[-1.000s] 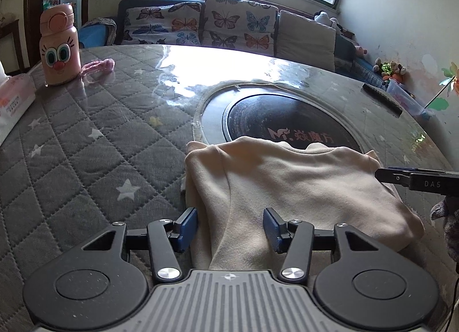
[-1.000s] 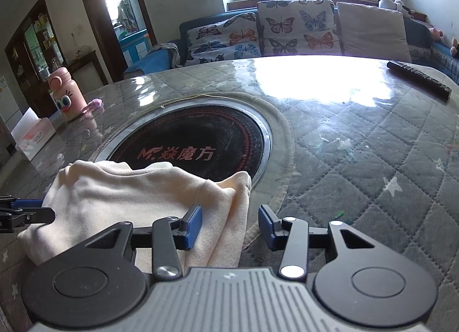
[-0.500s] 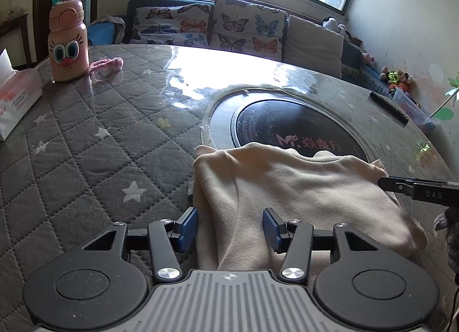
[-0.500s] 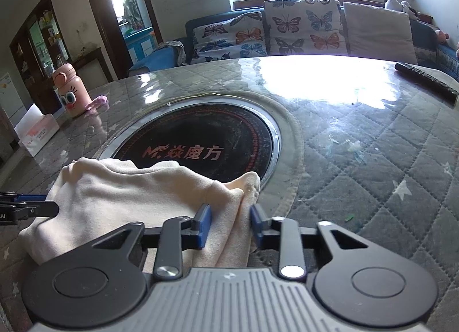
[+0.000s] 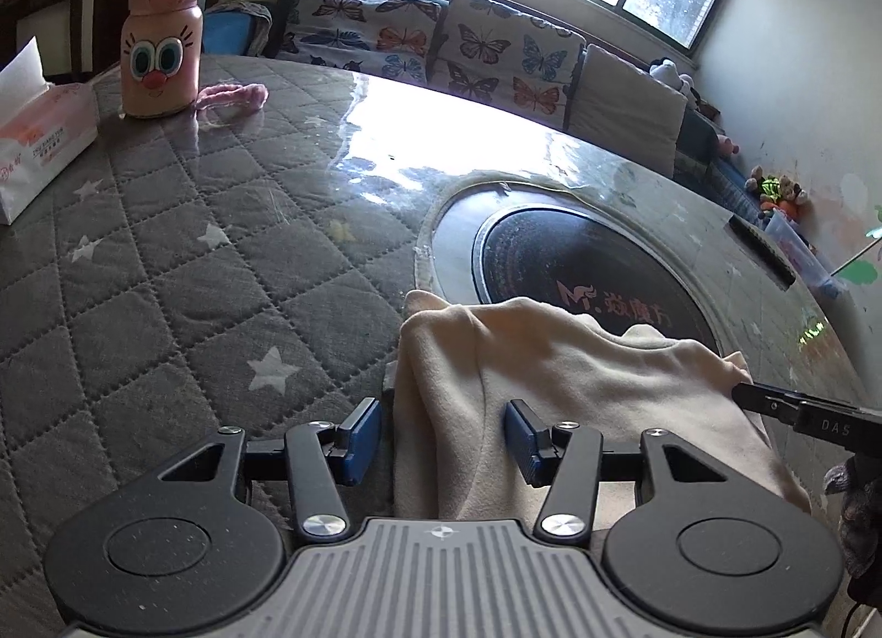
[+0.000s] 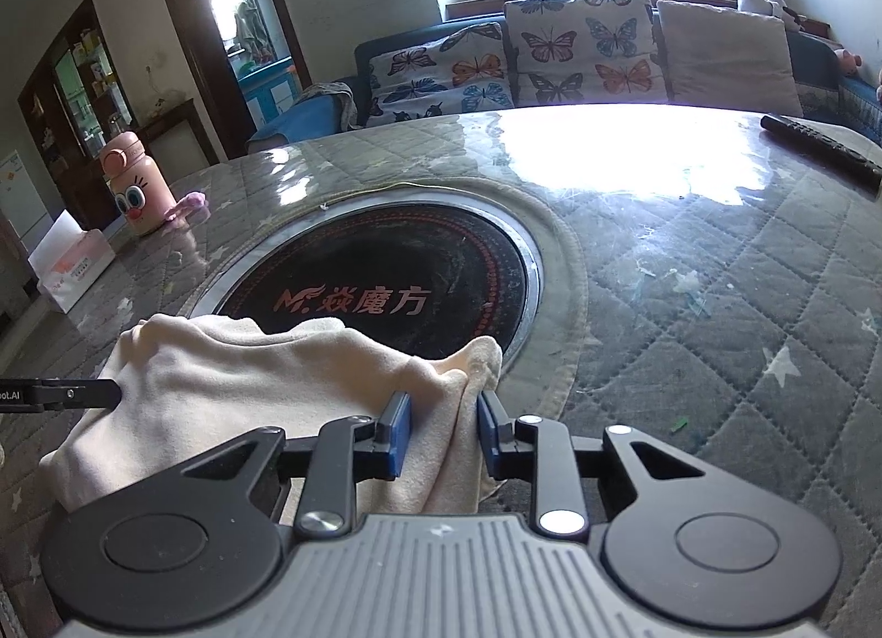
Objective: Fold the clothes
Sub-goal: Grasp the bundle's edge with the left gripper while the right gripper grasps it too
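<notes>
A cream folded garment (image 5: 579, 379) lies on the quilted grey table, its far edge over the dark round hotplate; it also shows in the right wrist view (image 6: 264, 379). My left gripper (image 5: 444, 439) is open, its blue pads on either side of the garment's left edge. My right gripper (image 6: 438, 434) has closed in on the garment's right edge, with bunched cloth between the pads. The right gripper's finger (image 5: 794, 409) shows at the cloth's right side in the left view; the left gripper's finger (image 6: 66, 395) shows at its left side in the right view.
A round black hotplate (image 6: 386, 285) sits in the table's middle. A pink cartoon bottle (image 5: 160, 40), a pink cloth strip (image 5: 231, 95) and a tissue box (image 5: 38, 131) stand far left. A black remote (image 6: 821, 150) lies far right. A butterfly-cushioned sofa stands behind.
My right gripper has closed from wide open onto the garment's right edge. My left gripper stays open and has shifted slightly, with the view tilting up.
</notes>
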Demonstrator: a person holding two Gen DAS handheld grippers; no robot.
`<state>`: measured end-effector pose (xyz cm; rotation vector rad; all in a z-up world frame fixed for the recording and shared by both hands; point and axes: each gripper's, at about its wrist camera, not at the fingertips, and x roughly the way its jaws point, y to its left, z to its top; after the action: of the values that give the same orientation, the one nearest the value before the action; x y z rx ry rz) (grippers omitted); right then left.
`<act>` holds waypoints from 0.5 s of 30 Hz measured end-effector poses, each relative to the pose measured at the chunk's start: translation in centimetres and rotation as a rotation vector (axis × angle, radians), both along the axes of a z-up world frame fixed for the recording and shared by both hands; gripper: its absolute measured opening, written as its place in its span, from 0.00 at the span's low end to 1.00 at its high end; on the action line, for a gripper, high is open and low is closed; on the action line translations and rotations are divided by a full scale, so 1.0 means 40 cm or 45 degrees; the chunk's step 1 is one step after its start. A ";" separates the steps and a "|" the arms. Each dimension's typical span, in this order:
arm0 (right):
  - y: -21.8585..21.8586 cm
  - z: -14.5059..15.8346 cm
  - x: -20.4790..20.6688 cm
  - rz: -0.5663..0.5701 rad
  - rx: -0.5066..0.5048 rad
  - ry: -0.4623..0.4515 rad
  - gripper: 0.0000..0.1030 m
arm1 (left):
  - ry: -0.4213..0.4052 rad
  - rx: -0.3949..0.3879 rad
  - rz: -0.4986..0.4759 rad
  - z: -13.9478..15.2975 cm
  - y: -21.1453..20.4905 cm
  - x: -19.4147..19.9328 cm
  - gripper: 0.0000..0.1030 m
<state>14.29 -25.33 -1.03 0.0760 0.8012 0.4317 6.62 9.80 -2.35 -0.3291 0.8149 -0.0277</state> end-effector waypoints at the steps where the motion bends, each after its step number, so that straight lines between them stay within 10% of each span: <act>1: 0.001 -0.001 0.000 0.000 0.000 -0.001 0.26 | -0.001 -0.013 0.003 -0.001 0.002 0.000 0.44; 6: 0.006 -0.004 0.002 0.008 0.001 -0.005 0.15 | 0.000 -0.125 -0.001 -0.011 0.015 0.003 0.21; 15: 0.019 0.048 -0.014 0.039 0.029 -0.075 0.09 | -0.086 -0.074 0.001 0.035 0.000 -0.035 0.16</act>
<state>13.74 -24.58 0.88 0.0723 0.7405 0.4698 5.23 9.81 -0.93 -0.3816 0.7483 -0.0620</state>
